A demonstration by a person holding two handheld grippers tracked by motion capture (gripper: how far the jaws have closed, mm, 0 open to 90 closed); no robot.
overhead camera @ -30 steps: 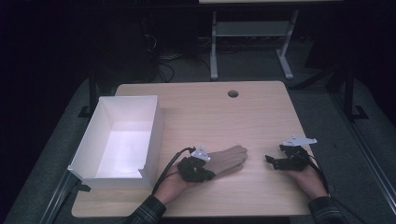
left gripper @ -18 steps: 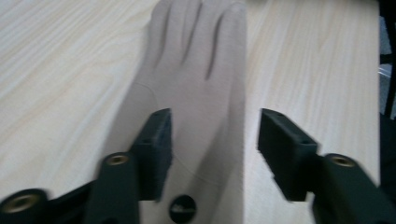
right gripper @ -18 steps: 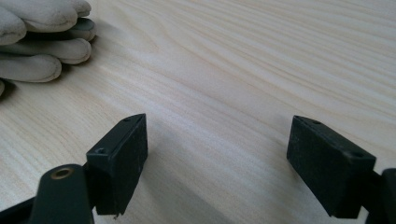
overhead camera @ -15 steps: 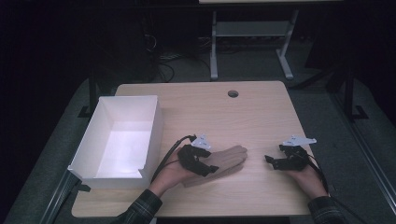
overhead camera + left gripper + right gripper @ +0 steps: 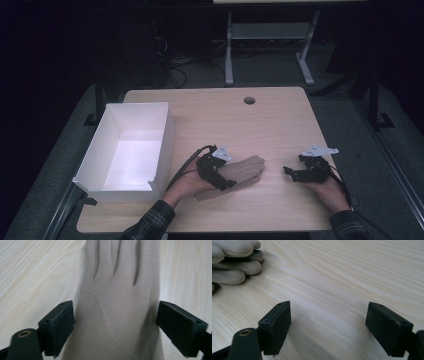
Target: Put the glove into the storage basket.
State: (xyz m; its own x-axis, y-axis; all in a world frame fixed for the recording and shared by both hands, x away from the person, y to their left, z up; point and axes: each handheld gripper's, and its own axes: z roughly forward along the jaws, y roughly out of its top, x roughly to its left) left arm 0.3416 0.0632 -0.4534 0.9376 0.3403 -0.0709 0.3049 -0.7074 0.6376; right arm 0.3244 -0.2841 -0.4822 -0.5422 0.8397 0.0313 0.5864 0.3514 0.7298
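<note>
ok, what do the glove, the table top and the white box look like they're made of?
Glove: beige, matte, soft fabric or suede-like material, going by the stitched seams and padded fingers; which of these, I cannot tell.
Table top: pale wood-grain surface, smooth, low sheen; likely laminate or veneer, though solid wood is possible.
White box: thin, flat, matte white walls with sharp folded corners, probably cardboard or corrugated plastic.

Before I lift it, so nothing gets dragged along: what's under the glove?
The glove lies flat on the bare wooden table. Anything beneath it is covered; no bulge shows.
</note>
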